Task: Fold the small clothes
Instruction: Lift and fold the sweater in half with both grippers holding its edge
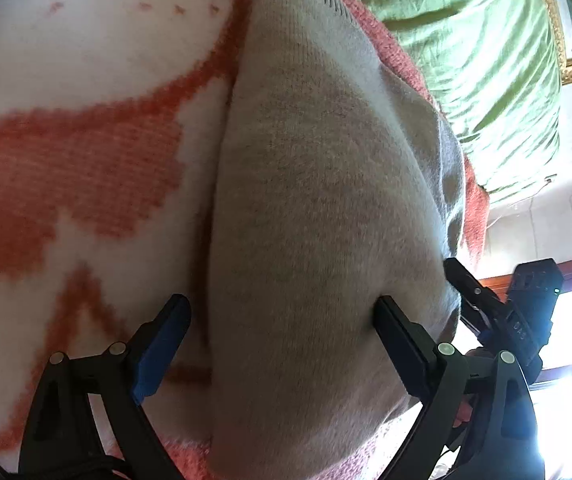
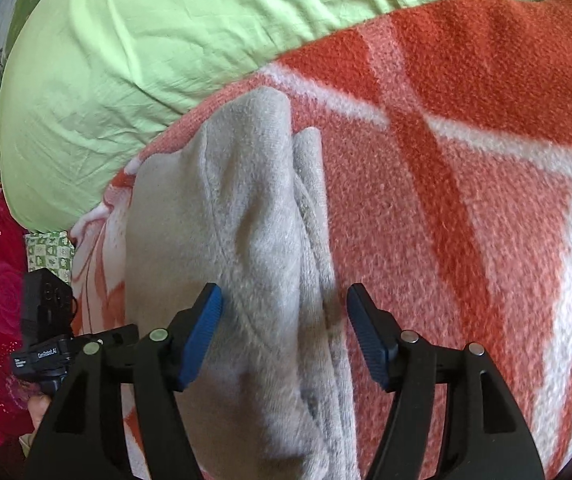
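Two grippers are spread wide over one grey garment (image 1: 317, 184) on an orange-and-white blanket (image 1: 66, 168); nothing is clamped.

Left gripper (image 1: 282, 316): jaws are set wide, the blue-padded finger (image 1: 158, 356) is seen over the blanket beside the garment's edge, the other finger (image 1: 401, 340) lies on the fuzzy knit; no pinch is seen. Right gripper (image 2: 284, 316): jaws are parted, the garment's folded edge is seen between them, its left pad (image 2: 202, 340) is at or just off the cloth, the other pad (image 2: 369, 340) is held clear of it over the blanket. The garment is laid lengthwise as a folded bundle, ribbed hem at the far end. A green sheet (image 2: 146, 48) is seen beyond the blanket. Each gripper is caught at the edge of the other's view.
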